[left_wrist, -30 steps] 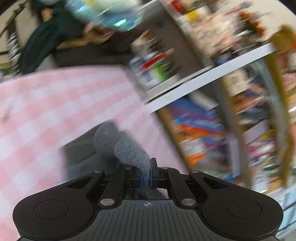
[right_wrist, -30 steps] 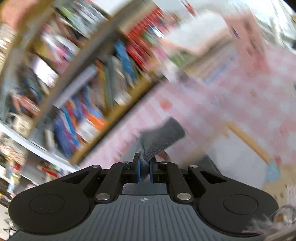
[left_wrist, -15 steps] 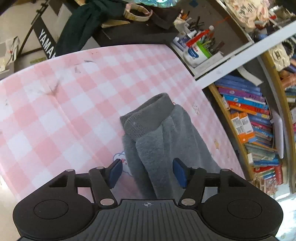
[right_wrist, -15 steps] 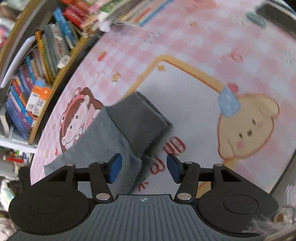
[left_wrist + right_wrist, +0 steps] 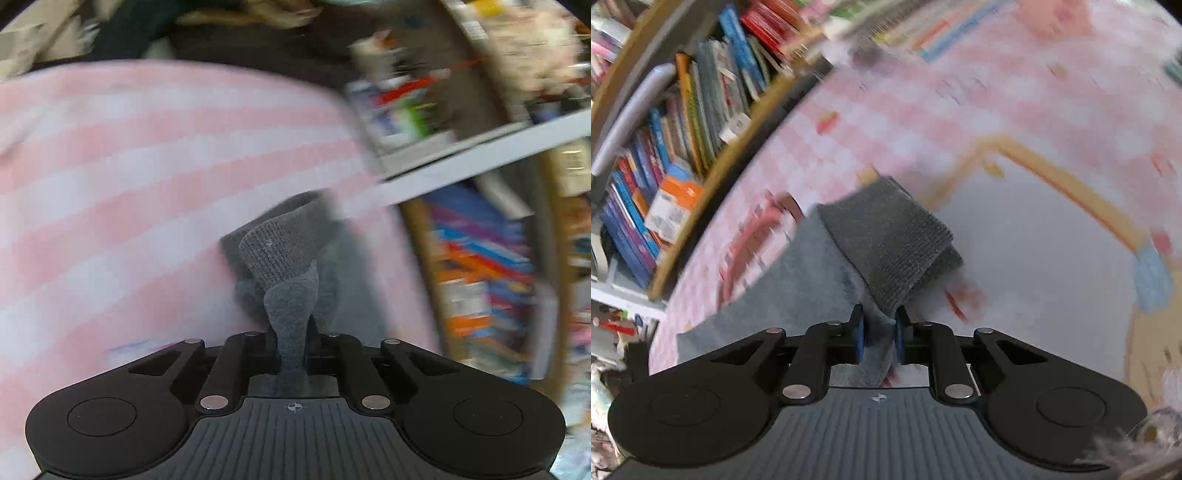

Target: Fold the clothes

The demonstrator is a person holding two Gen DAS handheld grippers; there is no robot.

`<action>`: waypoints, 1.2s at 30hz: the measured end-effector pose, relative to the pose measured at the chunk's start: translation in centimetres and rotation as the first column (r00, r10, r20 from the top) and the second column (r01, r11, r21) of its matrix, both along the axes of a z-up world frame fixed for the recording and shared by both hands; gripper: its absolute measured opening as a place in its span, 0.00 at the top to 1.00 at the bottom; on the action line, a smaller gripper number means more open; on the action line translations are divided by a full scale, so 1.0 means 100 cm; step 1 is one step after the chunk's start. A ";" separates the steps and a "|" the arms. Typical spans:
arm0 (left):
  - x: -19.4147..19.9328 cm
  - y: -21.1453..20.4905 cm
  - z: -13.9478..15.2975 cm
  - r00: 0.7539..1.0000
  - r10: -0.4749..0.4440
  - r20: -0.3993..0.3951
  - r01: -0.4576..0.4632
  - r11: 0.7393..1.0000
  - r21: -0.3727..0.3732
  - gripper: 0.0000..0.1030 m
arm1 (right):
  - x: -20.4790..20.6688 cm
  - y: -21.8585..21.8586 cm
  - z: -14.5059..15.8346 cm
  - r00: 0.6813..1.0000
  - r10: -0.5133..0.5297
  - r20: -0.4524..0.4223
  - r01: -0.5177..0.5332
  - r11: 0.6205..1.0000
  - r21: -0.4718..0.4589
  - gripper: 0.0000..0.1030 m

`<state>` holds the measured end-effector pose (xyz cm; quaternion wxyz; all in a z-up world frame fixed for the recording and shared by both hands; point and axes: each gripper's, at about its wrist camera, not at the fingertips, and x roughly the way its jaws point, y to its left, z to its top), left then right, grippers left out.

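Note:
A grey fleece garment with a ribbed cuff lies on a pink checked mat. My left gripper is shut on a bunched fold of its fabric just below the cuff. In the right wrist view the same grey garment shows its other ribbed cuff lying on the mat. My right gripper is shut on the cloth at the base of that cuff. Both views are motion-blurred.
A bookshelf full of books runs along the mat's edge; it also shows in the left wrist view. A cartoon print with an orange border covers part of the mat. Dark clutter lies beyond the mat's far edge.
Half a second ago both grippers were open over the garment lying flat. Now both have shut on the cloth near the cuffs, and both are moving.

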<state>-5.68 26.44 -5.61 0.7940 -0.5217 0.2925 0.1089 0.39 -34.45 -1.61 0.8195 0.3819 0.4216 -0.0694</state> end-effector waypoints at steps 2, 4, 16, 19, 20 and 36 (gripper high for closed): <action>-0.004 0.000 0.000 1.000 -0.008 0.001 0.008 1.000 0.019 0.92 | 0.006 0.002 0.013 0.998 0.002 0.069 -0.001 1.000 -0.018 0.87; -0.008 0.000 0.000 1.000 -0.016 0.001 0.016 0.999 0.037 0.92 | 0.007 0.003 0.017 0.996 0.003 0.084 0.000 0.999 -0.043 0.87; -0.022 0.000 -0.015 0.999 -0.028 -0.044 0.032 0.995 0.099 0.92 | -0.004 0.009 -0.001 0.999 0.028 0.028 -0.027 0.998 -0.052 0.87; -0.022 0.002 -0.011 0.999 -0.036 -0.032 0.039 0.995 0.096 0.92 | -0.009 0.011 0.019 0.991 0.073 0.113 -0.064 0.994 -0.084 0.87; -0.022 0.002 -0.011 0.999 -0.038 -0.033 0.041 0.995 0.095 0.92 | -0.011 0.012 0.025 0.986 0.090 0.141 -0.076 0.992 -0.097 0.87; -0.017 0.003 -0.019 0.995 -0.044 -0.095 0.053 0.994 0.095 0.76 | -0.014 0.022 0.005 1.000 0.003 -0.019 -0.007 0.971 -0.241 0.53</action>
